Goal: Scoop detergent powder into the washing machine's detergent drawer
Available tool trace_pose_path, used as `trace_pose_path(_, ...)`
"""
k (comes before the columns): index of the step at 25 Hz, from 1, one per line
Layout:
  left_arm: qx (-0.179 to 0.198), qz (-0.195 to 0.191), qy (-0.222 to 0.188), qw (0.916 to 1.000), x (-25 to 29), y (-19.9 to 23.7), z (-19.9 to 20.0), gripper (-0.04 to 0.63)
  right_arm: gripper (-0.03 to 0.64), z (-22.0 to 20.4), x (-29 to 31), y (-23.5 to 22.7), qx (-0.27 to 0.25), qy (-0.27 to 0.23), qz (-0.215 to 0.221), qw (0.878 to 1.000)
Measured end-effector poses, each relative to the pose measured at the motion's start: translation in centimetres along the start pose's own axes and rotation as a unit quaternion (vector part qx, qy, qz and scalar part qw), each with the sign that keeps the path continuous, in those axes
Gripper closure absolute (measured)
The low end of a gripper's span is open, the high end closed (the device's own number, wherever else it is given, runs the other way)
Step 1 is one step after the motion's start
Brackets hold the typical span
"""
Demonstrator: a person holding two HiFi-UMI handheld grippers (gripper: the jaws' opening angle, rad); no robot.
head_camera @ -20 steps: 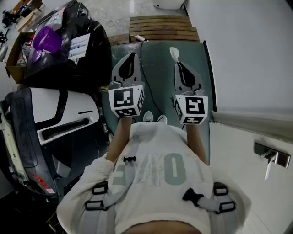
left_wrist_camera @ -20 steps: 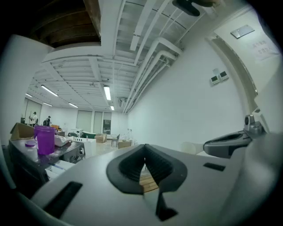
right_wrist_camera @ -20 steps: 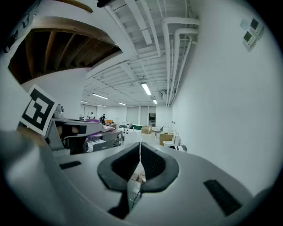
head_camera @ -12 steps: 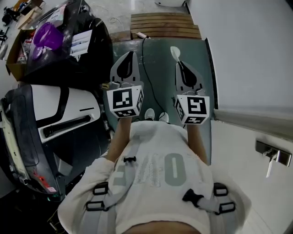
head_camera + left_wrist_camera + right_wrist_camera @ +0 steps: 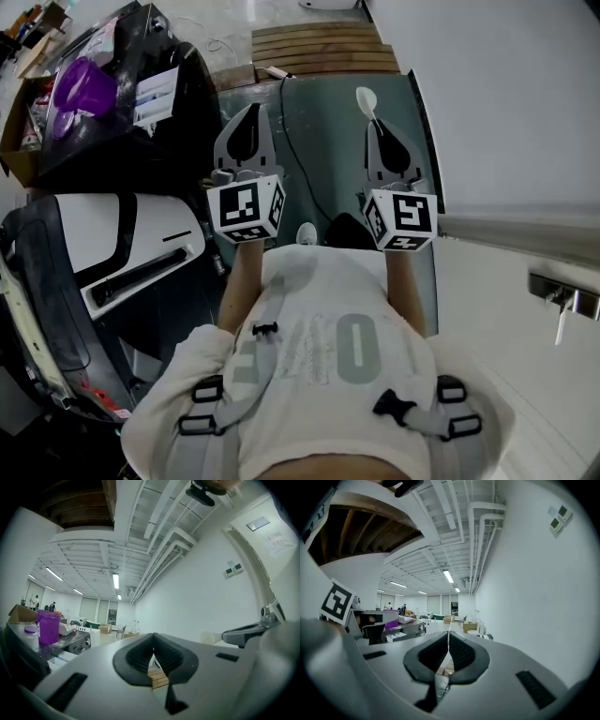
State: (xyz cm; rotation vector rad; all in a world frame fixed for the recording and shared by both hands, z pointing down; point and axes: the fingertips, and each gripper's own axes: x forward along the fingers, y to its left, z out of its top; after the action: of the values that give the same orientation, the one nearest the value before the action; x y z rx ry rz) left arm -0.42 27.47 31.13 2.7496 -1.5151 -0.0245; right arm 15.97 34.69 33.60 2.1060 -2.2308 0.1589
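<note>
While both grippers are held out over a grey-green floor mat, the right gripper has its fingers clenched on the handle of a white scoop. The scoop's bowl sticks out past the fingertips toward a wooden slatted platform at the far end of the mat. In the right gripper view the pads meet on a thin pale edge. The left gripper has its fingers pressed together with nothing held; in its own view the wooden slats show through the gap below the tips.

A black cable trails across the mat between the two grippers. The white-and-black washing machine stands at the person's left, beside the mat and well apart from the scoop. Its white panel has a dark slot, though I cannot tell whether this is the drawer. Beyond it a dark bench carries a purple tub, with a cardboard box at its far side. A bare white wall runs along the right, and below it is a white door with a metal handle.

The gripper views show a long white hall with ceiling pipes and strip lights overhead.
</note>
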Motion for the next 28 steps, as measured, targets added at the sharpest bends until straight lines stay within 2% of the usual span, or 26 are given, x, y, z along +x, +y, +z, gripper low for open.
trace_pose_path(6, 0.006, -0.005, -0.002, 1.0000, 2.5, 1.2, 0.1, 0.574, 0.606, 0.0, 2.2, -1.6, 0.010, 0.005, -0.019, 1.000)
trace_pose_path(11, 0.008, 0.005, 0.001, 1.0000, 5.1, 2.6, -0.7, 0.574, 0.606, -1.0, 5.7, -2.3, 0.020, 0.011, -0.010, 1.000)
trace_pose_path(13, 0.023, 0.011, 0.001, 0.9997, 6.6, 3.1, -1.3, 0.575, 0.606, -1.2, 7.9, -2.9, 0.019, 0.006, -0.004, 1.000)
trace_pose_path(16, 0.053, 0.023, 0.007, 0.9983, 9.8, 4.1, -2.8, 0.574, 0.606, -1.3, 11.8, -4.2, 0.018, -0.002, 0.004, 1.000)
trace_pose_path(18, 0.060, 0.031, 0.010, 0.9976, 12.3, 4.9, -3.4, 0.574, 0.606, -1.0, 14.3, -5.2, 0.015, -0.005, 0.009, 1.000)
trace_pose_path(28, 0.051, 0.072, 0.010, 0.9961, 26.1, 6.3, -1.5, 0.574, 0.606, 2.2, 27.1, -13.0, 0.007, 0.012, 0.043, 0.999)
